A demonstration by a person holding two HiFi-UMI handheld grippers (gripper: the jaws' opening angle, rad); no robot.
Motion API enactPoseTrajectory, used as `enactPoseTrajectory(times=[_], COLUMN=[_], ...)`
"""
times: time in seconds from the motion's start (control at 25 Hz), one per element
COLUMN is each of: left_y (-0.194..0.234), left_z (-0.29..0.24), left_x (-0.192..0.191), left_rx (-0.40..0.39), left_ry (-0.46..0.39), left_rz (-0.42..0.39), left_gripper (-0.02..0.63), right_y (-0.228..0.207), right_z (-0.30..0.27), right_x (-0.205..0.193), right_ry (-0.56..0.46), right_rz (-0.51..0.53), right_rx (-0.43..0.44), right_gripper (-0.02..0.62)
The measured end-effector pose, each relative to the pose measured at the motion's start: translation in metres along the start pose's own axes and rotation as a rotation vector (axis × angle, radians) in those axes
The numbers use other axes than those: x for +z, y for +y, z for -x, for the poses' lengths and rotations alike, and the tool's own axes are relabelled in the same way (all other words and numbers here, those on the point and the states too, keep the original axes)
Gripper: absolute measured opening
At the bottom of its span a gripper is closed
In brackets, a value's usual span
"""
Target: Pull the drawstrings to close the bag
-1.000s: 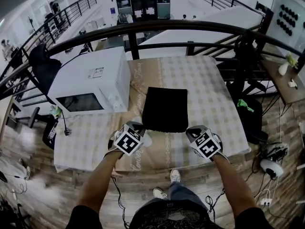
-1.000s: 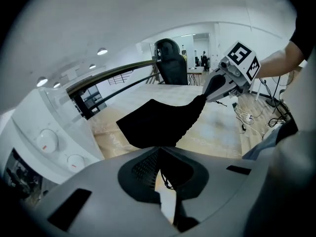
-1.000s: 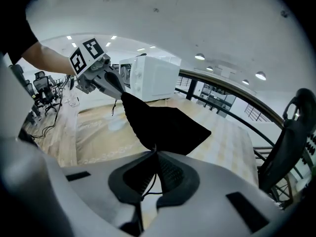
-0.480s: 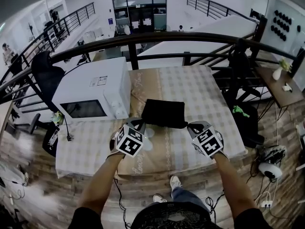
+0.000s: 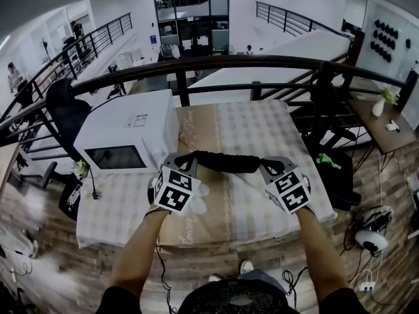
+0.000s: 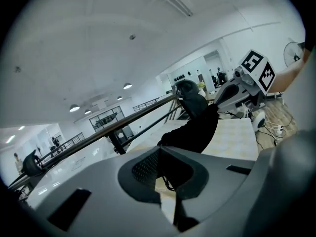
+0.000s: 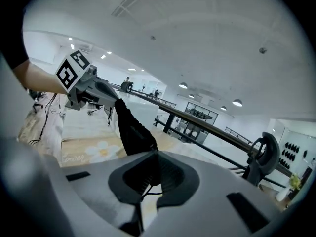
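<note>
Black cloth had lain flat on the checked table (image 5: 262,120) a second earlier. Now the drawstring bag (image 5: 229,161) hung above it, stretched into a narrow, gathered band in front of the microwave (image 5: 127,139). Both hands had risen together. The left gripper (image 5: 181,159) stayed clamped on the bag's left end and the right gripper (image 5: 268,165) on its right end. In each gripper view the jaws pinched black fabric, with a thin cord trailing just beneath. The bunching suggested the mouth was already drawing shut. Whether it had closed fully could not be told, so pulling the ends further apart probably remained.
</note>
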State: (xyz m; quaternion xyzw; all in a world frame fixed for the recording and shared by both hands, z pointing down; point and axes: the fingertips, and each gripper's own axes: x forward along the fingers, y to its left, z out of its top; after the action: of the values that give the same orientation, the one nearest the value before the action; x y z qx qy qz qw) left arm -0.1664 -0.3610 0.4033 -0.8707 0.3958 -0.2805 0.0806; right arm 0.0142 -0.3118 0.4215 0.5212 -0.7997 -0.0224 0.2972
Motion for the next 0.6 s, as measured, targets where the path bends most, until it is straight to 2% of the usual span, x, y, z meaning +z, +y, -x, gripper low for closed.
enactPoseTrajectory(times=[0.24, 0.6], left_y=[0.013, 0.019], left_z=[0.006, 0.016], left_x=[0.029, 0.073], left_rx=[0.087, 0.21], left_ry=[-0.044, -0.083], left_rz=[0.052, 0.075], left_gripper=[0.025, 0.025], right_y=[-0.025, -0.065], right_z=[0.01, 0.023], right_x=[0.033, 0.068], right_ry=[-0.093, -0.218], right_rz=[0.025, 0.073], right_rx=[-0.013, -0.016], right_gripper=[0.023, 0.023])
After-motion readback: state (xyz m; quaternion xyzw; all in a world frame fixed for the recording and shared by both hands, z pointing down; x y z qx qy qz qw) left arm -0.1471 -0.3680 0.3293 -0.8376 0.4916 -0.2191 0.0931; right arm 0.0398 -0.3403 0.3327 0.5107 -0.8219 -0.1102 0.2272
